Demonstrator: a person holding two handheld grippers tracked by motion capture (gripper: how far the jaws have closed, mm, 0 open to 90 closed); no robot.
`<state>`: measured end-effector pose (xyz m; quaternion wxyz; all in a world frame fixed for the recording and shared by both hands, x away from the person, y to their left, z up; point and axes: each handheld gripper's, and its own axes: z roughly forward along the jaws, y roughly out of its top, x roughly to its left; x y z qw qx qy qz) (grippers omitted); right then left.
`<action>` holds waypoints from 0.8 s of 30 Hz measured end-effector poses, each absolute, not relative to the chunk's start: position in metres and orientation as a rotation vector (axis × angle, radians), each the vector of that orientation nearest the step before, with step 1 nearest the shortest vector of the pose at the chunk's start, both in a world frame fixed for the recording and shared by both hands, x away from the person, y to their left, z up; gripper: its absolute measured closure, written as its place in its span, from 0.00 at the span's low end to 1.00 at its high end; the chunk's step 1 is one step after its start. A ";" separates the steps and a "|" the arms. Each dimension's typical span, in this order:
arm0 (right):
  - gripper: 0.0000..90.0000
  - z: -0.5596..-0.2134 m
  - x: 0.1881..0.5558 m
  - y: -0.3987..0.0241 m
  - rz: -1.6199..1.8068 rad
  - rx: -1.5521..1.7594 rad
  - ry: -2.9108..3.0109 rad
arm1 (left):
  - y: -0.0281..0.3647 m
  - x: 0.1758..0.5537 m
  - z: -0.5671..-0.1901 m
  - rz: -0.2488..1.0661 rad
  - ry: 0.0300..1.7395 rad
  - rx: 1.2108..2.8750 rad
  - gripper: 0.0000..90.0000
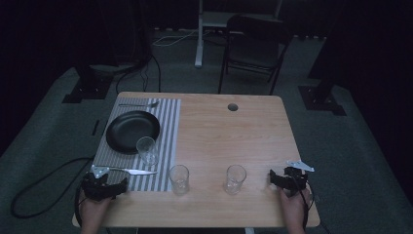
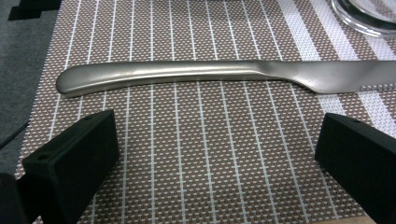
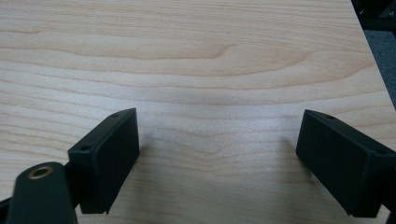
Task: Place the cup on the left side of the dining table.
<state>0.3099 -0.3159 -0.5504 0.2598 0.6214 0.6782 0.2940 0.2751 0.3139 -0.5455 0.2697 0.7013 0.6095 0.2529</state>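
A knife (image 2: 224, 74) lies flat on the striped placemat (image 2: 187, 163) near the tabletop's front left corner, just ahead of the left gripper (image 2: 215, 158), whose jaws are spread wide. The right gripper (image 3: 219, 154), equally wide, rests over bare wood. Such a thin, flat handle could be slid aside rather than gripped.

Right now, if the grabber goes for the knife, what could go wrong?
The knife lies flat on the striped placemat, so the open left gripper might slide over it or drag the mat. A glass stands close to the blade's end; a sideways shove could tip it.
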 end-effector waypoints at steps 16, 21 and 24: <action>0.14 -0.550 0.310 -0.316 0.797 1.684 1.837 | 0.320 0.270 -0.546 0.681 1.679 1.856 0.00; 0.14 -0.550 0.310 -0.316 0.797 1.683 1.837 | 0.320 0.270 -0.546 0.681 1.680 1.856 0.00; 0.14 -0.550 0.310 -0.316 0.797 1.683 1.837 | 0.320 0.270 -0.547 0.681 1.680 1.856 0.00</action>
